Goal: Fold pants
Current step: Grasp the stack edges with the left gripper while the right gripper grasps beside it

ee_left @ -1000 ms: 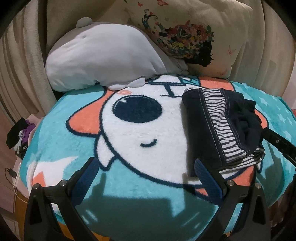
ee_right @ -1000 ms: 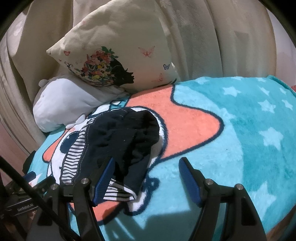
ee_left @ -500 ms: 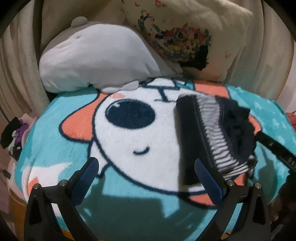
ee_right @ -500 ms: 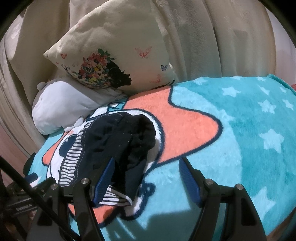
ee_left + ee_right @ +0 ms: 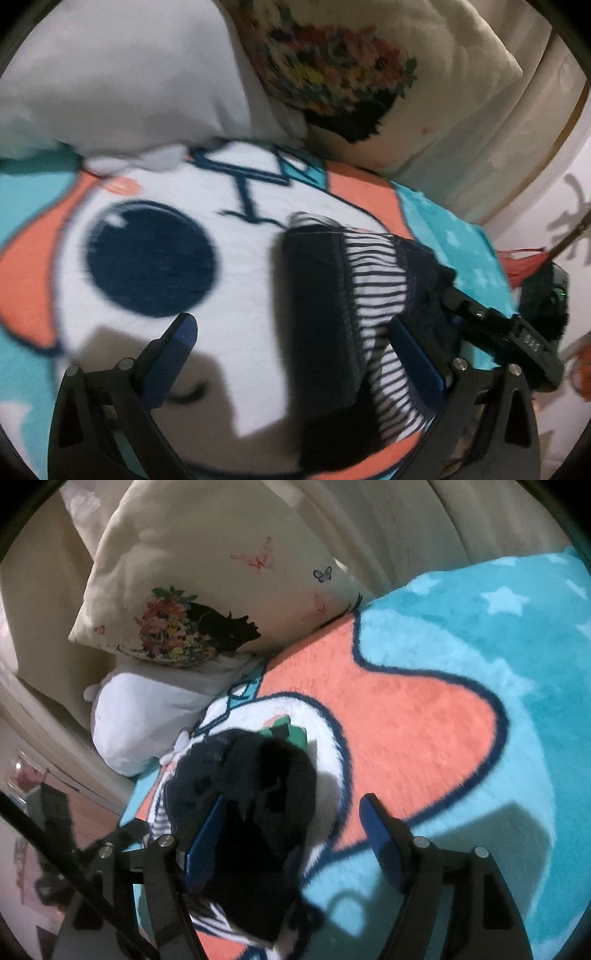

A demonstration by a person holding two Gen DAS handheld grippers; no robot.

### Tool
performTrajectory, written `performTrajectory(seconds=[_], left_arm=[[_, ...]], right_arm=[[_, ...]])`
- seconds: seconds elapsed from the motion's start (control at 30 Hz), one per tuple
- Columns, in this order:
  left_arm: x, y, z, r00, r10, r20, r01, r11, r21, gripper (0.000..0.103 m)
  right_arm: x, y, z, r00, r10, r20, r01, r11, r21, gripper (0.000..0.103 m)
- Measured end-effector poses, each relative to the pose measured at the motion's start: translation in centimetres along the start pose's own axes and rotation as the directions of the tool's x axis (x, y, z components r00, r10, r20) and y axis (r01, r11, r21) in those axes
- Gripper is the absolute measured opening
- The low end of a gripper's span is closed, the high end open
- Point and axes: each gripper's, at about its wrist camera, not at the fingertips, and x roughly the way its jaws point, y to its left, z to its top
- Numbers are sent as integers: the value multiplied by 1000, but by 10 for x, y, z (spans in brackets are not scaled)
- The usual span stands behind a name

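The pants (image 5: 332,295), dark navy with a white striped inside, lie folded in a bundle on the cartoon blanket (image 5: 240,258). My left gripper (image 5: 291,343) is open and hovers low over the bundle's near end, with its right finger over the striped part. My right gripper (image 5: 291,834) is open over the bundle's dark side (image 5: 258,812), its left finger at the fabric and its right finger over bare blanket (image 5: 406,738). The right gripper's body (image 5: 509,332) shows at the right of the left wrist view. Neither gripper holds cloth.
A grey-white plush pillow (image 5: 122,81) and a cream floral pillow (image 5: 369,74) lie at the head of the bed, also in the right wrist view (image 5: 192,590). Cream curtains (image 5: 406,528) hang behind. The bed edge drops off at left (image 5: 55,775).
Both grippers have moved forward and down toward the pants, which now fill more of each view. Both stay open. The pants have not visibly shifted.
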Motion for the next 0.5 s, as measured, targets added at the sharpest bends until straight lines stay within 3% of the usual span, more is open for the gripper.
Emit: performTrajectory(seconds=[0.17,0.23,0.27,0.4,0.5], left_arm=[[25,-15,-1,998,-59,-32,61,997,40,100],[28,-25,-5,998,-48,-43,51,996,76,64],[30,-28,-6,997,-58,-60,62,995,83,46],[21,-35,-8,998,-52,-29,54,995,86,36],[14,-35,-1,998,-63,-12,64,996,69,36]], right_arm=[[23,3,13,997,68,-47,-67,998,15,79],[30,11,15,995,79,-62,-80,997,-5,76],[32,14,16,994,85,-75,-87,996,-14,60],[27,36,18,997,56,-61,-62,992,-108,39],[18,51,25,996,80,-46,-86,986,-141,36]])
